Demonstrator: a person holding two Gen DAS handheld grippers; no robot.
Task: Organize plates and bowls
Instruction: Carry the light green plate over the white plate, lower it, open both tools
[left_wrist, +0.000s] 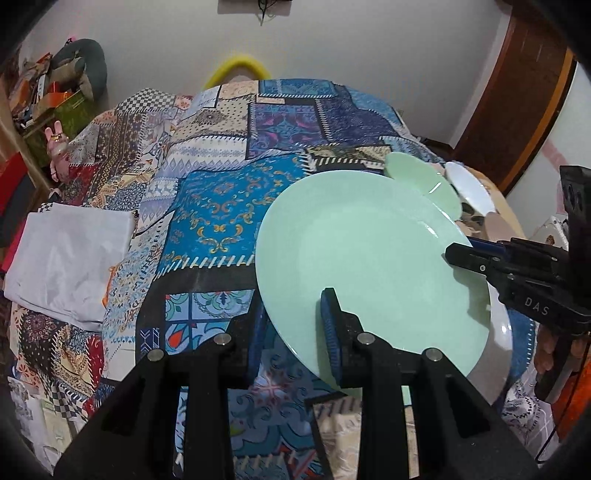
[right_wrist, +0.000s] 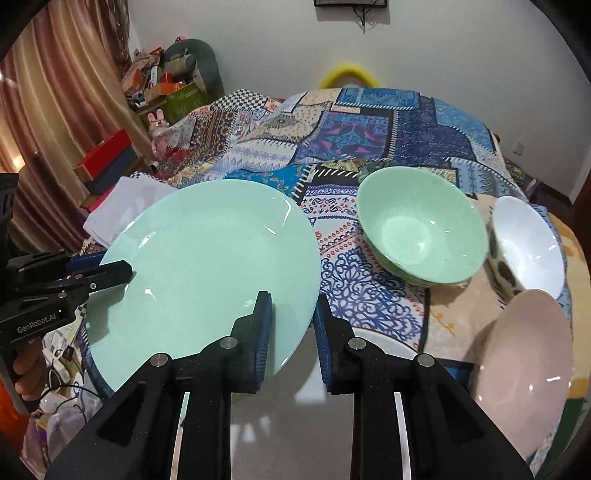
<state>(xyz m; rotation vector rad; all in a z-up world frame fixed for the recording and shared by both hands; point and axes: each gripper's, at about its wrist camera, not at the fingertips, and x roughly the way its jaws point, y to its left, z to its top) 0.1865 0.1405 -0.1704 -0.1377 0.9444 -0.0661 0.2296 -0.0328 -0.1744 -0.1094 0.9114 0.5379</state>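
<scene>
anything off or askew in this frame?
The green plate is tilted, pinched at opposite rims by the left gripper and right gripper, above a white plate. The green bowl and white bowl lean. No spills or damage visible.

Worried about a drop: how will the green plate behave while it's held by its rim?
The green plate looks rigid and glazed, so probably slippery and breakable. The left gripper and right gripper pinch opposite edges; it tilts and might slide.
</scene>
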